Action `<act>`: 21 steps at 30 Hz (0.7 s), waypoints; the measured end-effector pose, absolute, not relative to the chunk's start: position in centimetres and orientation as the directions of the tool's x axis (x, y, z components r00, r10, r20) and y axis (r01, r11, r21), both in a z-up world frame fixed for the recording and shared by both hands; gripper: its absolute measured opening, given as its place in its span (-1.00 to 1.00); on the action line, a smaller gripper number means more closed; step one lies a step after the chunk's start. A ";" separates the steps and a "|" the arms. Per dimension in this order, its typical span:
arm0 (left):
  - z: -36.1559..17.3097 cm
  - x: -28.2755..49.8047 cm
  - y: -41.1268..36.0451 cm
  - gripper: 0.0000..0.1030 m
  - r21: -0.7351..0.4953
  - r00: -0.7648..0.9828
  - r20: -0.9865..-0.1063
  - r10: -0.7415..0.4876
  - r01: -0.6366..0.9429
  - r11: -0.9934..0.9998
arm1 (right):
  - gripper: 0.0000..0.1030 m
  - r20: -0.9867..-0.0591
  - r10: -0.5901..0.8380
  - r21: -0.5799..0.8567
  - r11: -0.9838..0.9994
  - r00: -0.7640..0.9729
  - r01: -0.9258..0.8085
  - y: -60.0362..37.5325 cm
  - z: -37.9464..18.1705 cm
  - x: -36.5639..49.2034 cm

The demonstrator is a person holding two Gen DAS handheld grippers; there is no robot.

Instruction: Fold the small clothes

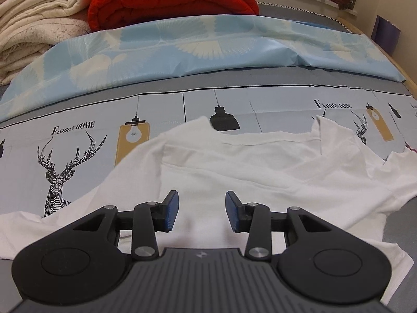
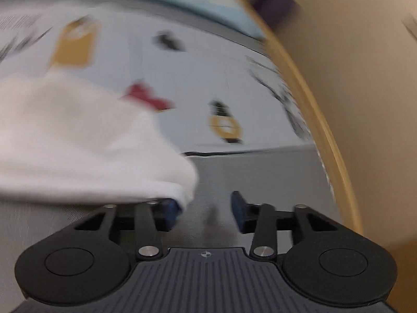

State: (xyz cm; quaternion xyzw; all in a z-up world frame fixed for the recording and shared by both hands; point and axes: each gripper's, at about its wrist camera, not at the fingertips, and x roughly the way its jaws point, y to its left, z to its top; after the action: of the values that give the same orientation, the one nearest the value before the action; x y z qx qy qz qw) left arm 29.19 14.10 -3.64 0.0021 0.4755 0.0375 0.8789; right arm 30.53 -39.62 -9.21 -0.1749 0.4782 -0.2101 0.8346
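Observation:
A small white shirt (image 1: pixel 260 172) lies spread on a printed bedsheet (image 1: pixel 78 156), rumpled, with its sides partly folded in. My left gripper (image 1: pixel 202 212) hovers over the shirt's near part, jaws apart, nothing between the blue pads. The right wrist view is motion-blurred: my right gripper (image 2: pixel 206 212) stands open above grey sheet, and a lobe of the white shirt (image 2: pixel 91 140) hangs over its left fingertip (image 2: pixel 172 208) without being pinched. The right pad is bare.
A light blue patterned cloth (image 1: pixel 208 44) lies across the bed behind the shirt. Folded cream blankets (image 1: pixel 34 20) and a red quilt (image 1: pixel 169 0) are stacked at the back left. The bed's wooden edge (image 2: pixel 325 130) curves along the right side.

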 end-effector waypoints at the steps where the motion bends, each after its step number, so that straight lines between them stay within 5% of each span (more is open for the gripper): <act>1: -3.7 29.2 14.1 -0.15 0.040 0.543 -0.837 0.067 -0.062 0.997 | -0.10 -0.707 -0.514 -0.469 0.855 0.486 0.223 -39.8 -8.5 30.7; 5: -3.8 29.3 13.9 -0.15 0.046 0.541 -0.838 0.068 -0.055 0.997 | -0.35 -0.508 -0.440 -0.352 0.891 0.740 0.289 -37.9 -3.3 29.6; 6: -3.8 29.3 13.8 -0.15 0.045 0.541 -0.838 0.068 -0.056 0.997 | -0.53 -0.426 -0.358 -0.295 0.923 0.831 0.246 -36.7 -1.4 29.0; 9: -3.8 29.3 13.6 -0.15 0.043 0.541 -0.839 0.065 -0.054 0.998 | -0.57 -0.275 0.025 -0.264 0.959 0.961 -0.100 -32.4 1.8 26.4; 11: -3.9 29.3 13.6 -0.15 0.044 0.538 -0.840 0.067 -0.055 0.998 | -0.57 -0.370 0.135 -0.209 0.952 0.919 -0.224 -31.1 1.3 26.8; 15: -3.8 29.3 13.6 -0.15 0.033 0.544 -0.837 0.056 -0.052 0.998 | -0.56 -0.713 -0.056 -0.205 0.970 0.699 -0.132 -32.2 -4.3 30.4; 18: -3.9 29.4 13.4 -0.15 0.029 0.544 -0.838 0.051 -0.048 0.998 | -0.55 -0.797 -0.085 -0.051 0.996 0.597 0.073 -36.0 -5.3 31.4; 21: -4.3 29.6 13.1 -0.15 0.029 0.535 -0.843 0.049 -0.046 0.999 | -0.45 -0.766 0.051 0.239 0.948 0.641 0.210 -39.0 -4.7 31.0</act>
State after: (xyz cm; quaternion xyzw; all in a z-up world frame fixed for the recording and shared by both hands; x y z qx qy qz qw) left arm 29.58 13.13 -4.29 0.0014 0.4814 0.0270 0.8761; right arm 30.99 -38.95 -4.69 0.1551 0.4212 -0.0445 0.8925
